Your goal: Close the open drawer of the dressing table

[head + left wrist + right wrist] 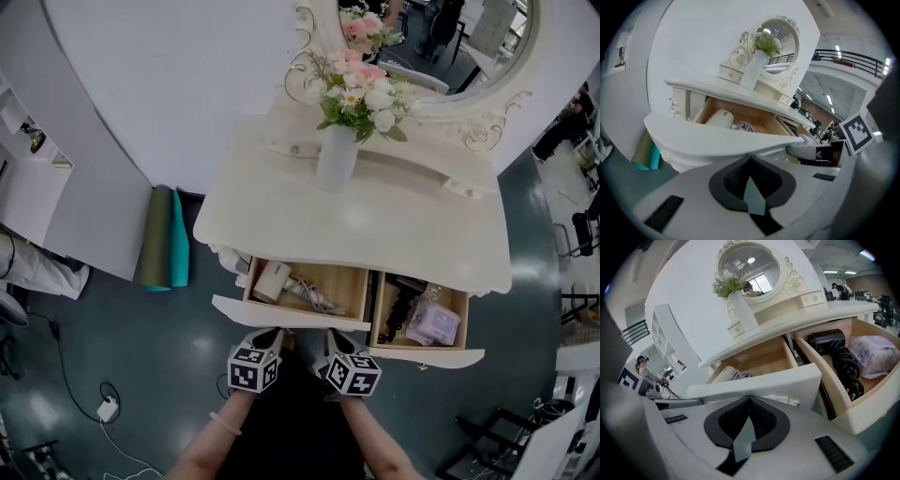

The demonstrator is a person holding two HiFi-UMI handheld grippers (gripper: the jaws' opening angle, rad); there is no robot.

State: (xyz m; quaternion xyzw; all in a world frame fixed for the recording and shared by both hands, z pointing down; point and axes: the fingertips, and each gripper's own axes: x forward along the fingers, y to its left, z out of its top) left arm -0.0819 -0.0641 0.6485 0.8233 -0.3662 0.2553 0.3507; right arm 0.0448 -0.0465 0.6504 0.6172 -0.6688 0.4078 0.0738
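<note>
1. While both drawers of the dressing table [281,216] stand pulled out, the left drawer [281,317] is the one in hand. Both grippers sit at its white front panel and seem to touch it.
2. The left gripper [750,157] has its jaws pressed together with nothing between them. The right gripper [750,398] is clenched the same way and empty, which suits a blunt-tipped push.
3. Push level and straight toward the table, with even force from both sides, so the drawer does not skew.
4. Watch the hair dryer [272,279] and its cord [314,295]. They lie low inside, so I judge they clear the tabletop.
5. The right drawer [427,356], holding a purple pouch [433,322], is also open and probably needs its own push.
</note>
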